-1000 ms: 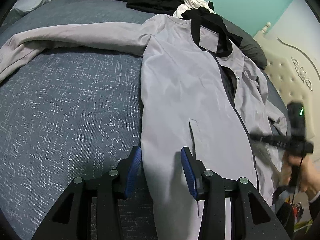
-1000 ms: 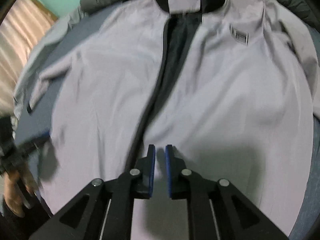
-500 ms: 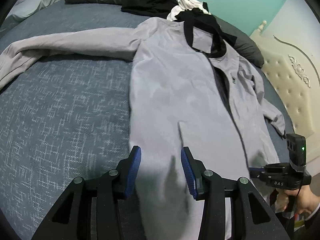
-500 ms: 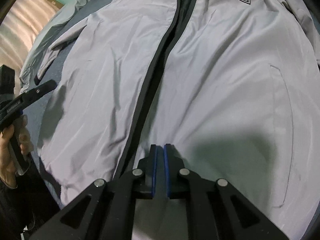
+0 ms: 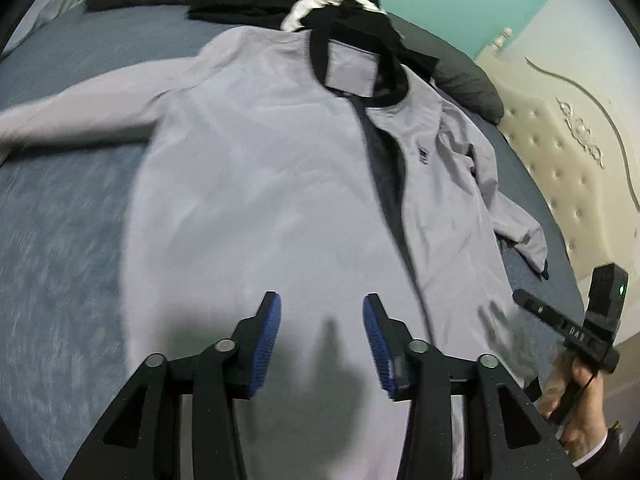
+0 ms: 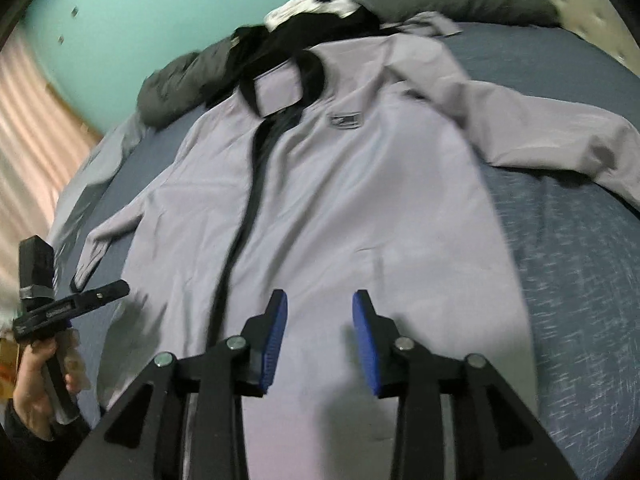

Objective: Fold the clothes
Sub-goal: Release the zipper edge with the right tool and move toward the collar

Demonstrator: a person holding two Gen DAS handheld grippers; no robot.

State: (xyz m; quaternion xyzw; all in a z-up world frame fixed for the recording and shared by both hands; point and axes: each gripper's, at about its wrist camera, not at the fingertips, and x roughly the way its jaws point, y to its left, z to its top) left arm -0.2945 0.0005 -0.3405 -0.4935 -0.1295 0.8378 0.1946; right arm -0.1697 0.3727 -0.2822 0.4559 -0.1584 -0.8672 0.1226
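Grey jacket lies front-up and spread flat on the blue bedspread, black collar at the far end, hem nearest us, zip open down the middle showing dark lining. We see one sleeve stretched out to the left in the left wrist view, the other bent down the right side near the cream padded headboard. No containers here.

Left gripper hangs over the hem; its blue pads stand spread after just opening wider, nothing between them. Right gripper is also over the lower front, jaws just opened and apart, no cloth pinched. Each is held by a hand at the near edge.

Beyond the collar we see a heap of black and white clothes touching it, and a dark grey pillow against the teal wall. Pink curtain far left.
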